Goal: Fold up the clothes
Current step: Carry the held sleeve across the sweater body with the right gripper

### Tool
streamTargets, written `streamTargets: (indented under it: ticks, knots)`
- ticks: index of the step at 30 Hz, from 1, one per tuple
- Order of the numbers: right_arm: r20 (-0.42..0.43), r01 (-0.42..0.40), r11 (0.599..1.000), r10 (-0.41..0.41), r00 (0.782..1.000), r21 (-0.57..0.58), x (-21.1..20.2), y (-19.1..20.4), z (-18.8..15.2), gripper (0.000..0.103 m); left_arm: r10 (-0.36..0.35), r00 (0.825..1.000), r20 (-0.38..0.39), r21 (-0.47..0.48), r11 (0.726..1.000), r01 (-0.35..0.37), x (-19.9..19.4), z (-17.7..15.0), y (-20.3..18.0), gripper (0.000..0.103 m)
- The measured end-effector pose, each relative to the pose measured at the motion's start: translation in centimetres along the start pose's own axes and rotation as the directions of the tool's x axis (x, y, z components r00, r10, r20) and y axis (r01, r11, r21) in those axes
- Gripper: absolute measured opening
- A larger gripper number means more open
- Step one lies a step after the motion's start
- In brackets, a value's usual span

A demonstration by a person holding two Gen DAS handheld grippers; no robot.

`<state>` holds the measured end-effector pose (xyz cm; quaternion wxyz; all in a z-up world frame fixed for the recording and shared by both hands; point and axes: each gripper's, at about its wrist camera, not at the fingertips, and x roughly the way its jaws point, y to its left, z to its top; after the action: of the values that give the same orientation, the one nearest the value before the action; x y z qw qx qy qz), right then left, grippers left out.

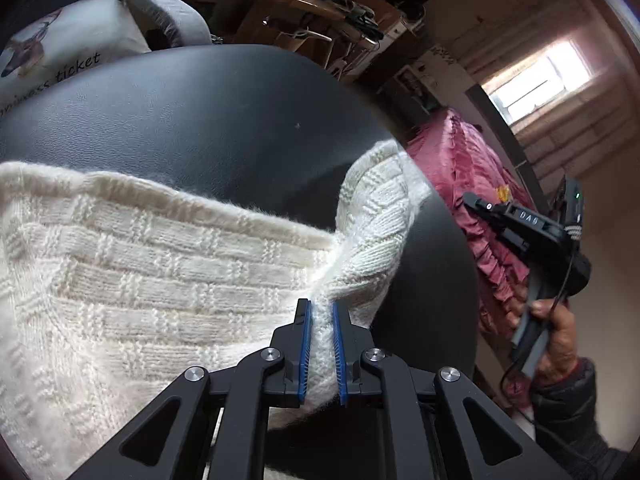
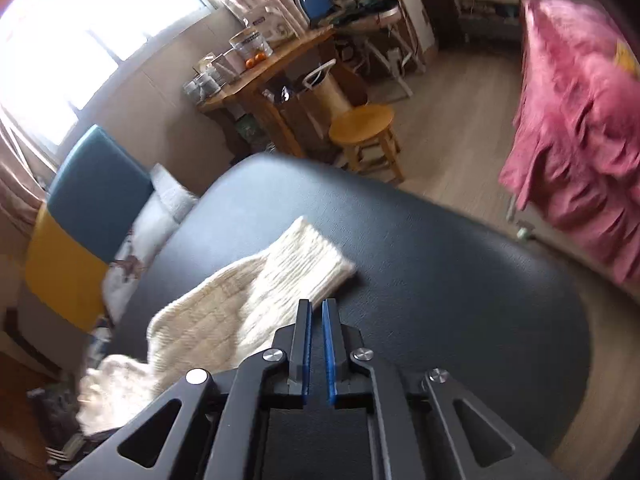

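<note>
Left gripper (image 1: 321, 308) pinches the sweater (image 1: 140, 264); right gripper (image 2: 316, 308), nearly pressed together, seemingly empty. The heavy knit could slip off the table (image 1: 200, 120).

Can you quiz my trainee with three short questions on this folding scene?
1. True or false: the left gripper is shut on the sweater.
2. What does the right gripper hold? A) sweater B) nothing C) pink cloth
3. What does the sweater lie on?

Key: 1 true. 2 B, its jaws stand nearly shut with nothing between them. 3 the black table.
</note>
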<state>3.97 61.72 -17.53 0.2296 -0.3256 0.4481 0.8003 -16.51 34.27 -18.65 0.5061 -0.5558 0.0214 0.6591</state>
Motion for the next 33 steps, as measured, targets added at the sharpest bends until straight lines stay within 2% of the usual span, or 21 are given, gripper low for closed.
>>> streamTargets:
  ticks: [1, 4, 6, 12, 14, 16, 17, 18, 20, 22, 24, 26, 28, 29, 30, 31, 33]
  knots:
    - [-0.029, -0.027, 0.999, 0.028, 0.999, 0.037, 0.4, -0.6, -0.1, 0.027, 0.017, 1.000, -0.014, 0.016, 1.000, -0.017, 0.5, -0.3, -0.4, 0.011]
    - [-0.106, -0.099, 0.984, 0.116, 0.988, 0.150, 1.6, -2.2, -0.2, 0.030, 0.063, 0.998, -0.023, 0.060, 0.996, -0.061, 1.3, -1.3, -1.5, 0.011]
    - [-0.105, -0.089, 0.980, 0.109, 0.988, 0.180, 3.1, -2.4, -0.4, 0.029, 0.072, 0.997, -0.029, 0.057, 0.996, -0.070, 1.2, -1.4, -1.4, 0.012]
    - [-0.035, -0.039, 0.994, 0.043, 0.998, 0.101, 5.1, 0.2, 0.6, 0.034, 0.078, 0.996, -0.042, 0.043, 0.996, -0.077, 1.2, -1.4, -0.8, 0.015]
    - [-0.017, 0.011, 1.000, -0.011, 1.000, 0.027, 5.5, 1.6, 0.6, 0.038, 0.073, 0.996, -0.042, 0.036, 0.997, -0.071, 1.2, -1.3, -0.8, 0.015]
    - [-0.005, 0.095, 0.987, -0.096, 0.995, -0.127, 5.9, 3.6, 0.1, 0.038, 0.059, 0.997, -0.041, 0.020, 0.998, -0.058, 1.2, -1.3, -0.5, 0.015]
    - [0.005, 0.138, 0.969, -0.140, 0.990, -0.205, 6.1, 4.5, -0.2, 0.037, 0.052, 0.998, -0.040, 0.012, 0.999, -0.051, 1.2, -1.4, -0.3, 0.015]
    - [0.021, 0.196, 0.929, -0.200, 0.980, -0.313, 6.4, 5.7, -0.9, 0.033, 0.046, 0.998, -0.039, 0.007, 0.999, -0.046, 1.3, -1.4, -0.3, 0.015]
    - [0.073, 0.302, 0.805, -0.310, 0.948, -0.510, 6.9, 8.1, -2.4, 0.013, 0.040, 0.999, -0.034, -0.006, 0.999, -0.040, 1.1, -1.6, 0.0, 0.015]
    - [0.133, 0.377, 0.681, -0.383, 0.914, -0.628, 6.9, 9.6, -3.7, 0.011, 0.049, 0.998, -0.027, -0.012, 0.999, -0.049, 0.8, -1.7, 0.1, 0.015]
    - [0.224, 0.465, 0.548, -0.449, 0.865, -0.696, 6.3, 10.1, -4.4, 0.010, 0.083, 0.997, -0.001, 0.025, 0.996, -0.083, 0.3, -1.6, -1.1, 0.014]
    - [0.299, 0.534, 0.476, -0.483, 0.823, -0.699, 4.4, 9.4, -4.2, 0.010, 0.112, 0.993, 0.031, 0.081, 0.990, -0.114, -0.3, -1.5, -2.7, 0.014]
    - [0.333, 0.589, 0.451, -0.527, 0.782, -0.670, 2.6, 7.8, -3.4, 0.010, 0.089, 0.994, 0.062, 0.129, 0.987, -0.096, -1.0, -1.4, -4.5, 0.014]
    - [0.315, 0.597, 0.464, -0.551, 0.773, -0.655, 2.1, 6.6, -3.1, 0.010, 0.081, 0.995, 0.064, 0.141, 0.986, -0.089, -1.2, -1.3, -5.1, 0.014]
    - [0.281, 0.587, 0.495, -0.561, 0.779, -0.641, 1.9, 5.3, -2.9, 0.010, 0.105, 0.993, 0.057, 0.151, 0.982, -0.113, -1.0, -1.2, -5.4, 0.018]
    - [0.248, 0.578, 0.524, -0.569, 0.784, -0.625, 1.8, 4.1, -2.7, 0.010, 0.144, 0.989, 0.036, 0.155, 0.977, -0.148, -0.4, -1.1, -5.5, 0.027]
    - [0.221, 0.578, 0.540, -0.585, 0.780, -0.612, 1.9, 2.8, -3.0, 0.010, 0.185, 0.983, 0.002, 0.121, 0.976, -0.183, 0.9, -1.2, -4.7, 0.029]
